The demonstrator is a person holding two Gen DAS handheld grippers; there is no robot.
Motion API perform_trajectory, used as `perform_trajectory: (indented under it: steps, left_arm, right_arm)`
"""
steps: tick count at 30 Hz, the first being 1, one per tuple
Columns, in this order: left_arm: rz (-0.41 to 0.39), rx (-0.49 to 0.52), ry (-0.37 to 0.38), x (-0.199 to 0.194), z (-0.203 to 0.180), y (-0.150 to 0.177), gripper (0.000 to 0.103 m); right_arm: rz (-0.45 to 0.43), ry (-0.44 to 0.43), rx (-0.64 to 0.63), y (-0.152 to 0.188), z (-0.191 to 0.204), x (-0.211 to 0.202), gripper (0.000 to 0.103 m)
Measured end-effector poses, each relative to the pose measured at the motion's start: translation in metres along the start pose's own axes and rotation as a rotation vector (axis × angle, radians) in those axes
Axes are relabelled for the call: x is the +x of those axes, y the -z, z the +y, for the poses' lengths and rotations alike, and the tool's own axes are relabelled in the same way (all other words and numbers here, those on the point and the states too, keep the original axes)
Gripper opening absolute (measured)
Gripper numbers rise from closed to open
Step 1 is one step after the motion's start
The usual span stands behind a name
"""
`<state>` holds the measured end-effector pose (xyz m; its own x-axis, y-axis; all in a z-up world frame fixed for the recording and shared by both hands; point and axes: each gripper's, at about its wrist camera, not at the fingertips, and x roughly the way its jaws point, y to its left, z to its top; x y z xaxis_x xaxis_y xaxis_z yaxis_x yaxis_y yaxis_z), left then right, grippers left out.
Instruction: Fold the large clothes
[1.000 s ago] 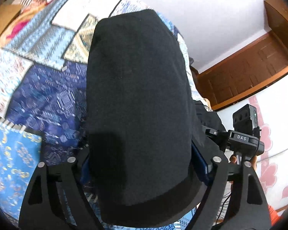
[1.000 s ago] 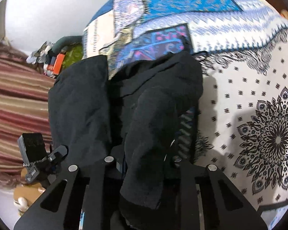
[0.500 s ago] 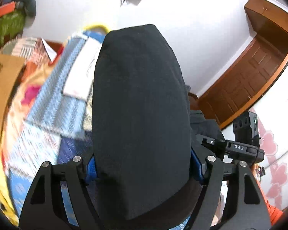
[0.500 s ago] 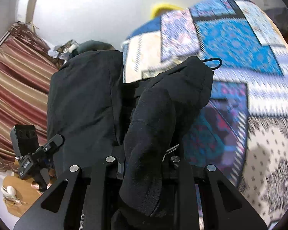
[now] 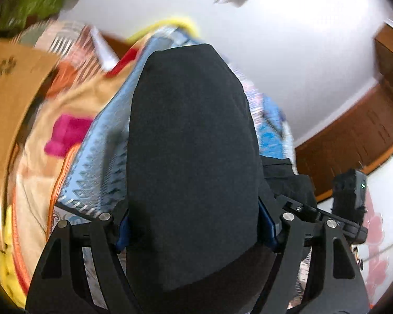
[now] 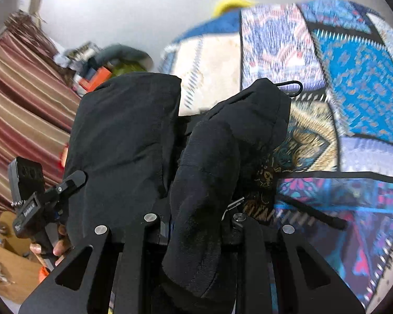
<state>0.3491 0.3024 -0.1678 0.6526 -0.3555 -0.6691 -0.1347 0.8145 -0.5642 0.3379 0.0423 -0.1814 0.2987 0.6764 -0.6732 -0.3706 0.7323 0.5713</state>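
- Left gripper (image 5: 194, 225) grips a broad fold of the black garment (image 5: 191, 144), its blue pads (image 5: 268, 225) pressed to both sides after closing slightly.
- Right gripper (image 6: 199, 219) is nearly shut on a bunched part of that garment, which I see lifted above the patchwork bedspread (image 6: 353, 83).
- Beyond the bedspread's far edge stands a white wall (image 5: 275, 39).
- Clutter on the far left is too blurred to identify.

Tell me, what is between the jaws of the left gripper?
A wide fold of the black garment fills the left gripper from pad to pad, seen in the left wrist view.
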Motion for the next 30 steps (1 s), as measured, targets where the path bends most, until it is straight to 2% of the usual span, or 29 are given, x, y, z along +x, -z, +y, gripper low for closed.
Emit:
perform_trajectory:
  steps: [3,4,6,8,10,12,13,14,16,20,26,30]
  left_arm:
    - [0.094,-0.126,-0.053,0.035,0.046,0.007,0.076]
    - [0.085,-0.144,-0.035,0.037,0.057,0.010,0.077]
    - [0.072,-0.144,0.011,0.033,0.066,0.010,0.078]
    - [0.076,-0.133,-0.001,0.026,0.060,0.014,0.080]
    - [0.070,-0.091,-0.049,0.020,0.050,0.016,0.080]
    - [0.063,-0.050,-0.109,0.013,0.040,0.018,0.079]
    - [0.057,-0.027,-0.140,0.007,0.031,0.019,0.079]
    - [0.051,-0.012,-0.164,0.008,0.032,0.018,0.079]
    - [0.025,0.043,-0.237,-0.002,0.022,0.021,0.079]
    - [-0.026,0.137,-0.322,-0.031,-0.002,0.031,0.079]
    - [-0.092,0.207,-0.354,-0.078,-0.040,0.051,0.079]
    - [-0.133,0.247,-0.344,-0.107,-0.065,0.067,0.080]
  right_arm:
    - [0.066,0.061,-0.001,0.003,-0.009,0.038,0.021]
    - [0.084,0.084,-0.007,0.005,-0.012,0.050,0.022]
    - [0.068,0.084,-0.014,0.004,-0.013,0.054,0.026]
    - [0.071,0.071,-0.019,0.003,-0.016,0.053,0.029]
    - [0.081,0.088,-0.045,0.005,-0.016,0.051,0.031]
    - [0.096,0.124,-0.075,0.011,-0.009,0.044,0.040]
    - [0.104,0.164,-0.088,0.014,-0.009,0.039,0.050]
    - [0.103,0.186,-0.097,0.015,-0.007,0.033,0.055]
    - [0.095,0.202,-0.119,0.020,-0.006,0.019,0.056]
    - [0.099,0.226,-0.142,0.031,0.002,-0.005,0.057]
    - [0.067,0.290,-0.248,0.048,0.043,-0.030,0.057]
    - [0.082,0.330,-0.222,0.046,0.049,-0.032,0.059]
